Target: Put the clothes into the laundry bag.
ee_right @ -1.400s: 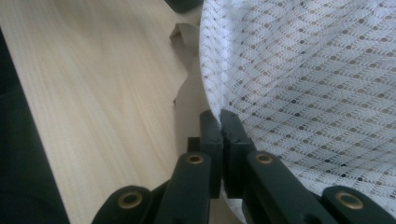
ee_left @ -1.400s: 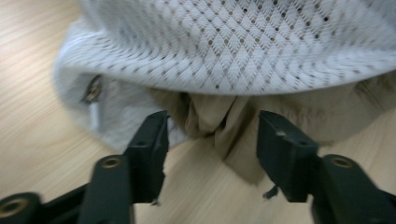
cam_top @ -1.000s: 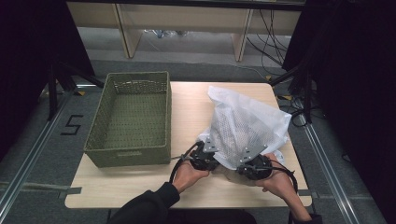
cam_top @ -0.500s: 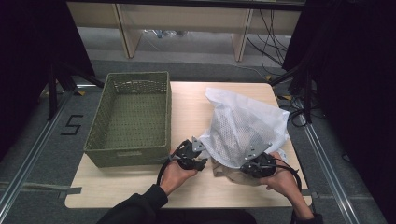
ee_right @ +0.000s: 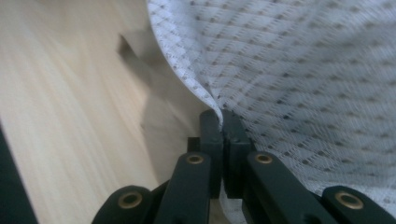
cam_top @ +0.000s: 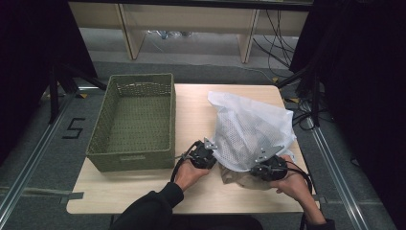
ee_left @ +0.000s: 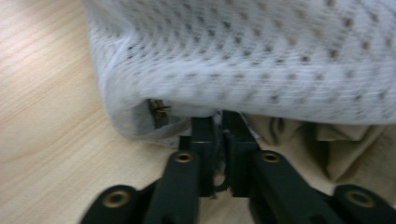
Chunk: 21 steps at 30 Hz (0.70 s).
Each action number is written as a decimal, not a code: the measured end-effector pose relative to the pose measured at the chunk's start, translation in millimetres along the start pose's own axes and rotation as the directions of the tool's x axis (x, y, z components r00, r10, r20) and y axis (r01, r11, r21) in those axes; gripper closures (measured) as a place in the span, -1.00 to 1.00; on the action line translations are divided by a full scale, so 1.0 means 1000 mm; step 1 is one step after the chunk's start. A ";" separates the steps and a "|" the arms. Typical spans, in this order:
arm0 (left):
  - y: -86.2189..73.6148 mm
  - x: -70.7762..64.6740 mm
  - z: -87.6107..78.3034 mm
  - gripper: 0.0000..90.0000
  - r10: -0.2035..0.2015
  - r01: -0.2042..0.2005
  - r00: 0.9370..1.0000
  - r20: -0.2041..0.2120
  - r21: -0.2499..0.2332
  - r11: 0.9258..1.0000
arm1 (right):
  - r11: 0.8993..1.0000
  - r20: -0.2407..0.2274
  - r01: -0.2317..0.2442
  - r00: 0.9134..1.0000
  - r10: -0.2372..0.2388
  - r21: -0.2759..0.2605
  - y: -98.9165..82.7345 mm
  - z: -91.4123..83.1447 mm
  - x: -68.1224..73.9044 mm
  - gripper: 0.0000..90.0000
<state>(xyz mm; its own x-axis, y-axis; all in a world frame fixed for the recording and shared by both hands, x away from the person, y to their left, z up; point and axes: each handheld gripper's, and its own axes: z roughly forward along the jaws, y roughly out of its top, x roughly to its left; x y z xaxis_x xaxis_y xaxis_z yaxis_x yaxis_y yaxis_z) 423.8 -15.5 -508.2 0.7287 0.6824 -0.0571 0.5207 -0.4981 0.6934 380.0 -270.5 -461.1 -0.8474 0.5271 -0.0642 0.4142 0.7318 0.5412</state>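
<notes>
A white mesh bag (cam_top: 251, 129) stands bunched up on the right half of the wooden table (cam_top: 191, 191), with beige cloth (cam_top: 237, 178) showing under its lower rim. My left gripper (cam_top: 214, 157) is at the bag's lower left corner. Its jaws have just been closing, and in the left gripper view they are shut (ee_left: 218, 128) on the bag's hem (ee_left: 187, 123), next to a small zipper pull (ee_left: 159, 109). My right gripper (cam_top: 261, 167) is shut on the bag's lower right edge, where the mesh (ee_right: 303, 70) runs down between its jaws (ee_right: 221, 123).
An empty green woven basket (cam_top: 129, 160) takes up the table's left half, close to my left hand. Bare tabletop lies in front of the bag and behind it. Shelf legs and cables stand on the floor beyond the table.
Half a second ago the left gripper was off to the left of the bag with its jaws apart. It has moved back right to the hem and shut there. The right gripper kept its hold.
</notes>
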 end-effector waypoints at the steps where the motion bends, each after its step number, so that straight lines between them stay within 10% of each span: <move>1: -0.001 -0.003 -0.001 0.94 0.012 -0.012 1.000 -0.003 -0.007 1.000 | 1.000 -0.017 0.005 1.000 -0.005 -0.013 0.004 0.001 0.004 1.00; 6: -0.009 -0.012 -0.007 0.96 0.061 -0.061 0.998 0.027 -0.011 0.998 | 0.999 -0.052 0.023 0.998 -0.025 -0.045 0.011 0.010 0.009 1.00; 21: -0.029 -0.014 -0.027 0.97 0.115 -0.115 0.991 0.072 0.004 0.993 | 0.995 0.058 -0.018 0.998 0.024 -0.102 0.054 0.043 -0.004 1.00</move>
<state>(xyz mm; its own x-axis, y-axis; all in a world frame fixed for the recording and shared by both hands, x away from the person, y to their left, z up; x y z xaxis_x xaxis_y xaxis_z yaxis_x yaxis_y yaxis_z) 386.2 3.9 -508.3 0.8136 0.5808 -0.0285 0.4349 -0.5752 0.6928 419.6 -214.5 -467.6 -0.8166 0.5685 -0.1002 0.3931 0.6747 0.6247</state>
